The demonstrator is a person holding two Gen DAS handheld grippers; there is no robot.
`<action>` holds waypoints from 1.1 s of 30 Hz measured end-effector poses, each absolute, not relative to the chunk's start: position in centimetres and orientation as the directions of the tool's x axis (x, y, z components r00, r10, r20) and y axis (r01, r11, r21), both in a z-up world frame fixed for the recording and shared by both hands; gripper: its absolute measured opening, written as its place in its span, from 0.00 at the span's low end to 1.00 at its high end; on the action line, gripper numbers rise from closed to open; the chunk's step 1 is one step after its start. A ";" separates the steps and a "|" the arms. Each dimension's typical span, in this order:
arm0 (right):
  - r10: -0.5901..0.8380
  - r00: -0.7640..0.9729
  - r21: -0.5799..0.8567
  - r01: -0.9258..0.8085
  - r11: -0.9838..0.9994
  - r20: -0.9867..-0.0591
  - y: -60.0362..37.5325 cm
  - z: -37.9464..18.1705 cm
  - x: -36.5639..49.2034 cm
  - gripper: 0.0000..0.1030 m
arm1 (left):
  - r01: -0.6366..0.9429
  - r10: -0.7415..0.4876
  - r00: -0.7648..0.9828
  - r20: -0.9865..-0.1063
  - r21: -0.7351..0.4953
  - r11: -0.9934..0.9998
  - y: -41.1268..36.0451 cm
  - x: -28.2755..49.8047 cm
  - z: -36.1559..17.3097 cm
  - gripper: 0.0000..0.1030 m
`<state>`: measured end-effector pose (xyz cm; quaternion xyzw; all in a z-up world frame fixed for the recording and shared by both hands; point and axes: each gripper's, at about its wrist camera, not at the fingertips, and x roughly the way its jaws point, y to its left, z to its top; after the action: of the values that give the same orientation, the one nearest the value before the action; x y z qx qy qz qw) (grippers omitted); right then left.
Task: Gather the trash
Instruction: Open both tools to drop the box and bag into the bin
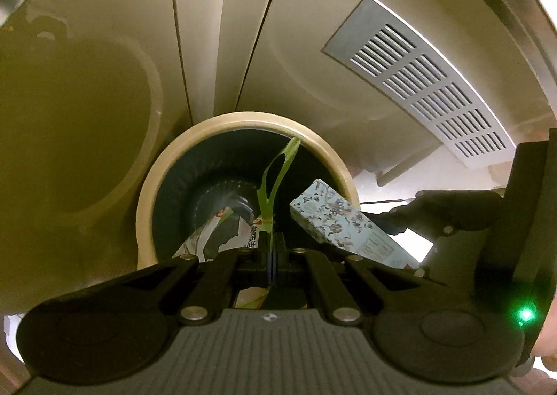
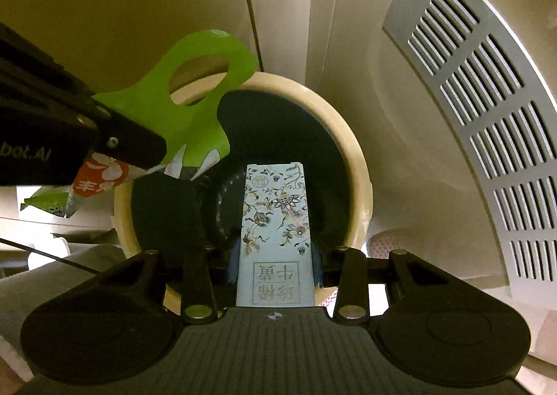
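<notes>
Both grippers are over the bin (image 2: 351,158), cream rim, dark liner, sitting on a pale tiled floor next to a metal floor vent (image 2: 487,137).

Left gripper (image 1: 272,249): jaws fully pinched on a green-and-white snack bag (image 1: 278,172), held by its thin edge, green hang tab pointing up over the bin mouth. Right gripper (image 2: 275,255): jaws part-way closed, clamped on the sides of a light-blue floral carton (image 2: 275,221), long axis pointing into the bin.

Progress, my read: both pieces picked up and positioned above the opening, neither released yet. Left to do: open both, let them fall in. Inside the bin, past the two held items, only liner is clearly visible; can't tell what's at the bottom. Can't see if more trash is lying around.

Writing:
- Carton: four framed Chinese characters at the near end, upside down from the right wrist view, plus a small square seal at the far end. Too small to read.
- Bag: red patch with white Chinese characters, partly hidden; black characters on white in the left wrist view.
- Left gripper body: "bot.AI", start cut off.
</notes>
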<state>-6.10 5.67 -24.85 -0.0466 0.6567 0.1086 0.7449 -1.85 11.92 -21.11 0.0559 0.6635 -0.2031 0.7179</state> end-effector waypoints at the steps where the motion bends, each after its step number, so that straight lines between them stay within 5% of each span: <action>1: 0.100 0.111 0.074 -0.218 0.973 -0.989 5.6 -25.0 -6.0 0.40 | 0.363 -0.215 0.035 -0.976 -0.188 0.913 11.9 -1.8 -21.2 0.00; 33: 0.064 0.053 0.053 -0.181 0.982 -0.997 5.4 -27.2 -4.8 0.40 | 0.384 -0.150 -0.033 -0.988 -0.151 0.911 10.8 -1.5 -23.7 0.01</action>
<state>-4.81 5.37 -27.25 -0.0427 0.6828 0.0844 0.7245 -1.51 10.81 -23.68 0.0843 0.6923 -0.1933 0.6901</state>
